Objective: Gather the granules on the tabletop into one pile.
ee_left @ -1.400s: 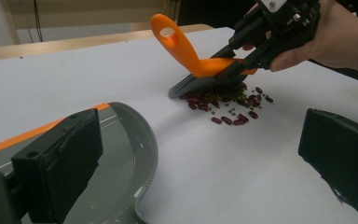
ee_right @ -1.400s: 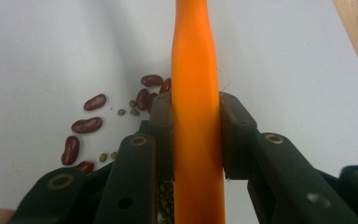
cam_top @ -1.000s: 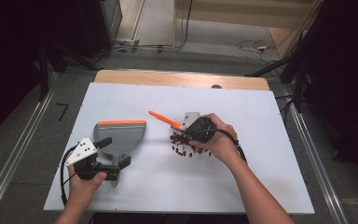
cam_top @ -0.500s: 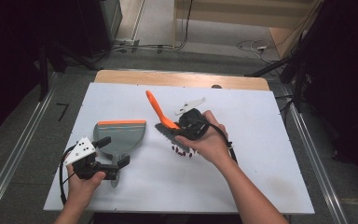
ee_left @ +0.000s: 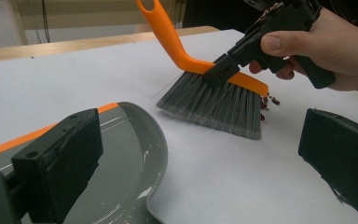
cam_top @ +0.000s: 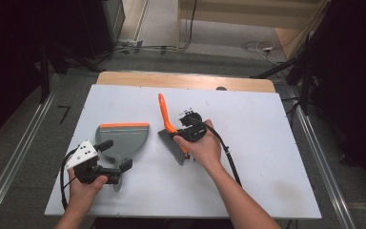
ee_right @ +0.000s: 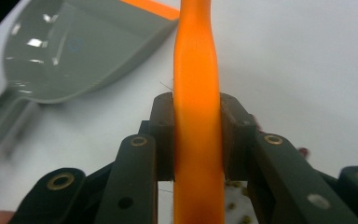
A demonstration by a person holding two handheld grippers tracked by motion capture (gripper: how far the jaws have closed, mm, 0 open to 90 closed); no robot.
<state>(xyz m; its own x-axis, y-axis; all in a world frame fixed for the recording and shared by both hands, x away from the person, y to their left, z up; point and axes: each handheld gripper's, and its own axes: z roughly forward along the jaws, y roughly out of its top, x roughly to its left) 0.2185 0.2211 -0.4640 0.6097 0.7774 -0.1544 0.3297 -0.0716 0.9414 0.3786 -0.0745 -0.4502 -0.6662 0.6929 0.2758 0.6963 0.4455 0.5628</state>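
A grey dustpan with an orange lip lies flat on the white table top, left of centre. My left gripper is open over the pan's rear end and handle; in the left gripper view its jaws stand wide apart above the dustpan. My right gripper is shut on the orange handle of a brush, clamped between its pads. The grey bristles touch the table. A few small dark red bits lie just behind the bristles.
A wooden strip runs along the table's far edge. The right gripper's black cable trails over the table toward the front. Metal rails flank the table on the floor.
The right gripper has swung the brush more upright and carried it left toward the dustpan. The dark bits seen beside the hand earlier are now hidden under it. The left gripper has barely moved.
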